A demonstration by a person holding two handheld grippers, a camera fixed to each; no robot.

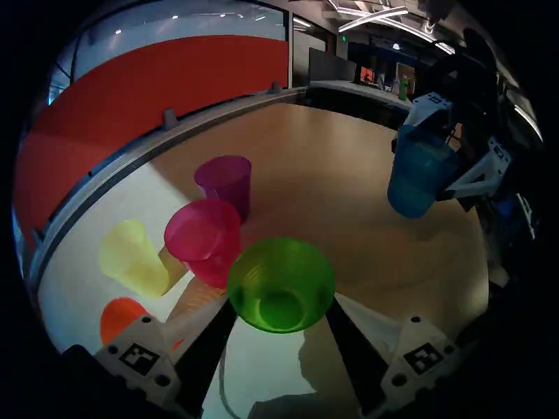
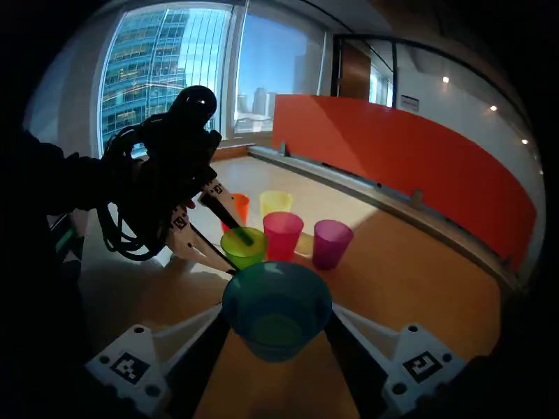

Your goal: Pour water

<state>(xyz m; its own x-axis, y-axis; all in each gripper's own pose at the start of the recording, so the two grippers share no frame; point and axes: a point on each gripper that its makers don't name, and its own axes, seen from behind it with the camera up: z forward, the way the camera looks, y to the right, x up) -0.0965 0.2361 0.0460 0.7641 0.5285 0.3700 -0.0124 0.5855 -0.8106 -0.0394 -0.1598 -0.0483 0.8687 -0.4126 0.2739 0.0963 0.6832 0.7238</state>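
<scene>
In the left gripper view my left gripper [image 1: 281,307] is shut on a green cup [image 1: 281,283], held upright over the table. Farther off at the upper right, the right gripper [image 1: 447,178] holds a blue cup [image 1: 419,171] in the air, slightly tilted. In the right gripper view my right gripper [image 2: 277,321] is shut on that blue cup [image 2: 277,307], with a little water at its bottom. Across from it the left gripper [image 2: 230,241] carries the green cup [image 2: 244,246].
On the wooden table [image 1: 335,174] stand a pink cup [image 1: 204,239], a purple cup [image 1: 225,183], a yellow cup [image 1: 133,258] and an orange cup [image 1: 120,318]. A red partition [image 1: 140,91] runs along the table's far edge. A gloved hand with cables [image 2: 150,188] holds the left gripper.
</scene>
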